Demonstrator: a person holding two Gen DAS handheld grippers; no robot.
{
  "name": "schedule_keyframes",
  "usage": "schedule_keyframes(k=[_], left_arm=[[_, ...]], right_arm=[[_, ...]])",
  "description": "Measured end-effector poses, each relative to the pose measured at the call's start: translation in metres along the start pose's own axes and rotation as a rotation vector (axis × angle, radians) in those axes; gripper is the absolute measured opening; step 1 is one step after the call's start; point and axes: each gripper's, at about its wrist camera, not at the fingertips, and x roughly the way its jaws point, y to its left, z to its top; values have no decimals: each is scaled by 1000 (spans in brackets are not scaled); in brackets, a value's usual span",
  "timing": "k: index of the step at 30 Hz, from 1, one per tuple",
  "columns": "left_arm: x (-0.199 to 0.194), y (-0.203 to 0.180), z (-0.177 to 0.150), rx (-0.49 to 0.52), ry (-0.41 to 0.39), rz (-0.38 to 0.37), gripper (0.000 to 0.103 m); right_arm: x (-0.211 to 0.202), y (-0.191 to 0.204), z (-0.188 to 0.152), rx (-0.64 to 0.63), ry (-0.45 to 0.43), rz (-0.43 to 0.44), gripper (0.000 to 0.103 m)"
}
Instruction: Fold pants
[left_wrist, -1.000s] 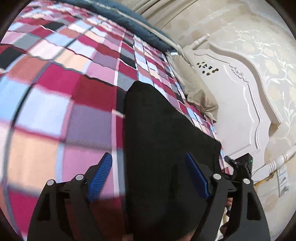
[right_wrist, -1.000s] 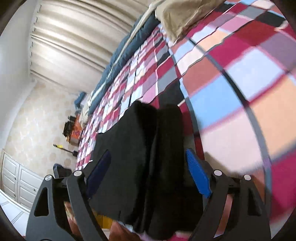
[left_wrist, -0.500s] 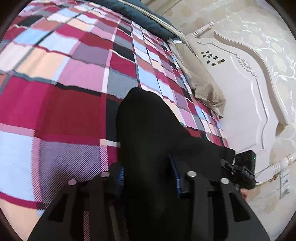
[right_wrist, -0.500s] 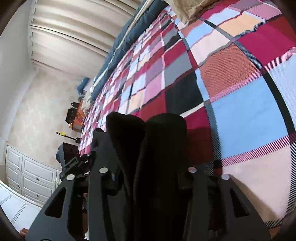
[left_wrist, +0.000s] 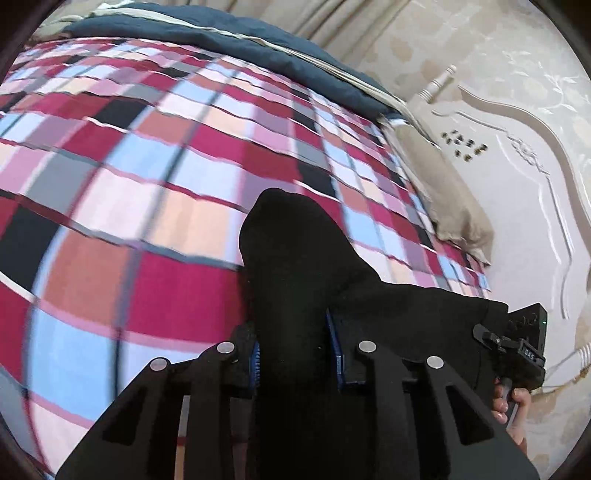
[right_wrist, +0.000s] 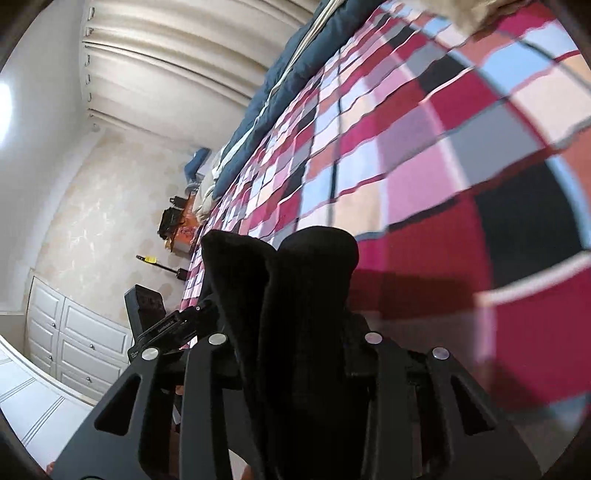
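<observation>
The black pants (left_wrist: 295, 258) are bunched between the jaws of my left gripper (left_wrist: 295, 354), which is shut on the fabric and holds it above the checked bedspread (left_wrist: 147, 184). The cloth stretches right to my other gripper (left_wrist: 517, 343). In the right wrist view my right gripper (right_wrist: 295, 339) is shut on two upright folds of the pants (right_wrist: 306, 273), and the left gripper (right_wrist: 162, 325) shows at the left.
A dark blue duvet (left_wrist: 229, 48) lies along the far edge of the bed. A beige pillow (left_wrist: 443, 192) rests against the white headboard (left_wrist: 517, 184). White cabinets (right_wrist: 74, 332) and small items stand by the far wall.
Both grippers went from open around the pants to shut on them, and then lifted the fabric off the bedspread.
</observation>
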Motion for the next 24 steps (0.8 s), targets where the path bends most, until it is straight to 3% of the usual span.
schedule_keyframes(k=[10,14,24], left_arm=[[8,26,19,-22,11,36,28],[6,21,29,15,-25,62,28],[23,20,79,52,-76,116,29]], right_arm=[[27,12,7,2,13,-1,32],[27,20,12,-23,-6,1,32],[57,19,56,-22,-42,8,32]])
